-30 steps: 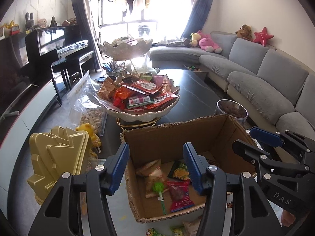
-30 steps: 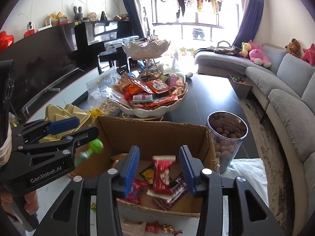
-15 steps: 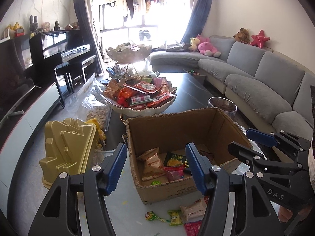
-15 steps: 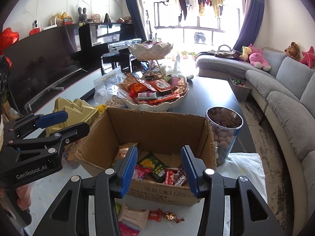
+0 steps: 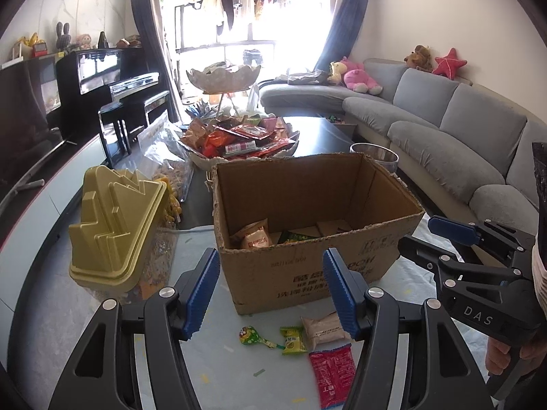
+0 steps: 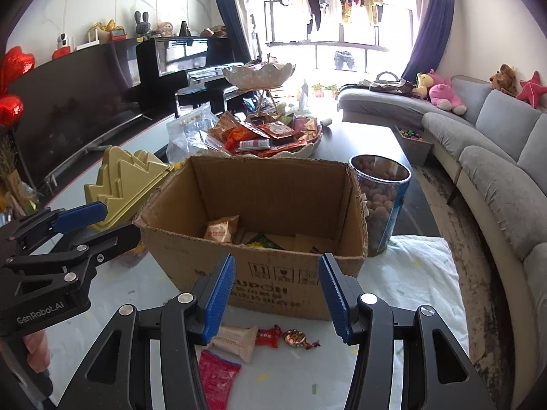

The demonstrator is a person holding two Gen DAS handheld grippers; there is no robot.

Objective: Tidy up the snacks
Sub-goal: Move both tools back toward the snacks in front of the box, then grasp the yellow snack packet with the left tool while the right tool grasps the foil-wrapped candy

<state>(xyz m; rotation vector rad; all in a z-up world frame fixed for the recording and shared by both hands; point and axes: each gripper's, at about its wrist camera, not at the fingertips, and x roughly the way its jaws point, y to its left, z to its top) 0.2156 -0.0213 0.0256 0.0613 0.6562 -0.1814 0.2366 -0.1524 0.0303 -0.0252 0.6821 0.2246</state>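
Living-room tabletop (image 5: 212, 369), loose snacks before the cardboard box (image 5: 307, 239).
Both grippers empty, fingers wide; beige packet (image 6: 236, 341) lies crosswise at 6 o'clock under the right gripper (image 6: 277, 299), nearer than left gripper (image 5: 270, 294).

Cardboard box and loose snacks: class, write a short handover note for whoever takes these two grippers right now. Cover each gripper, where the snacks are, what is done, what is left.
Left gripper: open, empty, held in front of the cardboard box.
Right gripper: open, empty, also facing the box.
Done: a few packets already lie inside the box, including an orange-and-white packet.
Left: the snacks on the table in front of the box: green lollipop, small green packet, beige packet, red packet, small red candy and foil-wrapped candy.
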